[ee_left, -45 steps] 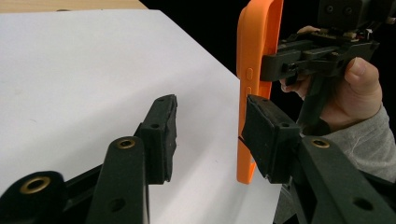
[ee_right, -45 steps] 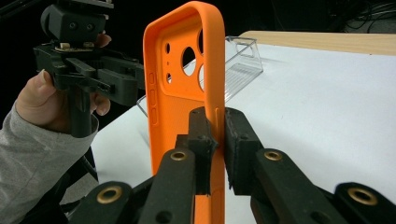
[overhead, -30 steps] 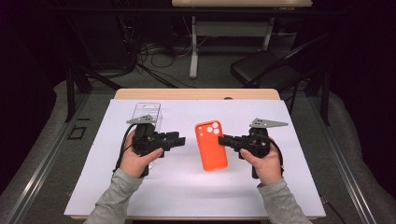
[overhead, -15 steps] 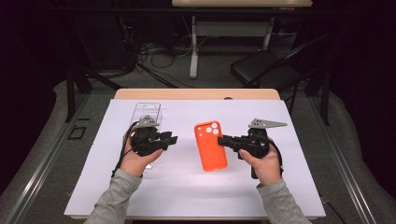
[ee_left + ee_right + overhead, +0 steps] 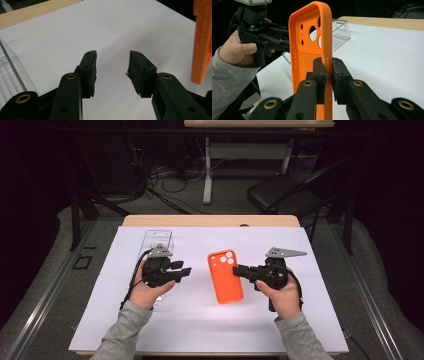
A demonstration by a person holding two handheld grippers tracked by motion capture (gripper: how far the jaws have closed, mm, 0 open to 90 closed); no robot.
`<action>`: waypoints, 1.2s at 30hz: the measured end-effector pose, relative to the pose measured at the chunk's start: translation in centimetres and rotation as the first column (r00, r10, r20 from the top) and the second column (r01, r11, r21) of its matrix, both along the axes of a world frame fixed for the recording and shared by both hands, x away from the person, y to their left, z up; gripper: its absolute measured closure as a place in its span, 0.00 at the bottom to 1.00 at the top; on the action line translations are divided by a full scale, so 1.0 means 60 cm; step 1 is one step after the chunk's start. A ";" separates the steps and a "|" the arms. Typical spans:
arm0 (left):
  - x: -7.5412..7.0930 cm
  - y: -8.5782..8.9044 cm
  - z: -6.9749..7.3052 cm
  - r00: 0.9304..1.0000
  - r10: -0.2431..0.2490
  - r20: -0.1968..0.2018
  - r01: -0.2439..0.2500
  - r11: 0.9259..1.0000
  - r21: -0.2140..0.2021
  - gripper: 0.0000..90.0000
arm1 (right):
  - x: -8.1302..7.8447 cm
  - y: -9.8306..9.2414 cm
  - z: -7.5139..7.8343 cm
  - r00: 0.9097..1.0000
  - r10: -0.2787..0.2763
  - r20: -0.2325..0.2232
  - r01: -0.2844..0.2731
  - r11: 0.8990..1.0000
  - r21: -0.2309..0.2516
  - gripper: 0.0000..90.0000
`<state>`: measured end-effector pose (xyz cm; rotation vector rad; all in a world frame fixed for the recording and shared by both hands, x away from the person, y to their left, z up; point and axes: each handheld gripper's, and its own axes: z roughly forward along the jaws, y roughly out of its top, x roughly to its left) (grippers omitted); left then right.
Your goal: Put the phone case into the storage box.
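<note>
Orange case, high view: the phone case (image 5: pixel 225 276) is lying mid-surface on the white sheet (image 5: pixel 320 320), the right tongs (image 5: pixel 239 269) pinching its right rim; the left tongs (image 5: pixel 186 268) are waiting well apart, with the clear box (image 5: pixel 157 240) behind them.
Left gripper view: the tongs (image 5: pixel 112 62) have just been spreading, nothing between them; open sheet is lying ahead.
Right gripper view: the pads (image 5: pixel 339 72) are clamping only the thin rim (image 5: pixel 327 37).
Risk: soft rim probably flexing, case possibly slipping or twisting.

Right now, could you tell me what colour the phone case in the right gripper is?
The phone case is orange, clearest in the right gripper view.
</note>
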<state>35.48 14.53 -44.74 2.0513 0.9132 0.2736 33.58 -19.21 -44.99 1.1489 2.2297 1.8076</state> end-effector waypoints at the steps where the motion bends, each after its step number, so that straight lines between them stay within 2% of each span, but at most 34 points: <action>1: 0.001 0.001 0.000 1.000 -0.003 0.009 0.003 1.000 -0.003 0.61 | 0.000 0.000 0.000 1.000 -0.001 0.001 0.001 1.000 0.001 0.91; 5: 0.003 0.006 0.000 1.000 0.004 0.031 -0.004 1.000 -0.014 0.60 | -0.001 0.000 0.001 1.000 -0.005 0.002 0.005 1.000 0.005 0.91; 7: 0.005 0.009 -0.001 1.000 0.011 0.024 -0.010 1.000 -0.025 0.60 | -0.001 0.000 0.001 1.000 -0.011 0.008 0.011 1.000 0.001 0.91; 13: 0.007 0.017 0.002 0.999 0.044 0.026 -0.044 0.999 -0.017 0.57 | -0.001 0.005 0.001 1.000 -0.022 0.015 0.022 1.000 -0.007 0.91; 15: 0.007 0.020 0.004 0.998 0.051 0.039 -0.051 0.999 -0.019 0.57 | -0.001 0.007 0.000 1.000 -0.023 0.010 0.023 1.000 -0.005 0.91; 21: 0.007 0.033 0.013 0.995 0.080 0.055 -0.077 0.995 -0.058 0.53 | 0.001 0.021 0.003 0.999 -0.045 0.029 0.046 0.999 -0.025 0.91; 30: 0.006 0.042 0.020 0.992 0.098 0.080 -0.092 0.993 -0.078 0.49 | 0.017 0.036 0.000 0.996 -0.083 0.017 0.083 0.997 0.001 0.91; 36: 0.006 0.050 0.024 0.989 0.119 0.086 -0.108 0.986 -0.124 0.47 | 0.029 0.048 0.000 0.994 -0.111 0.025 0.111 0.994 -0.001 0.91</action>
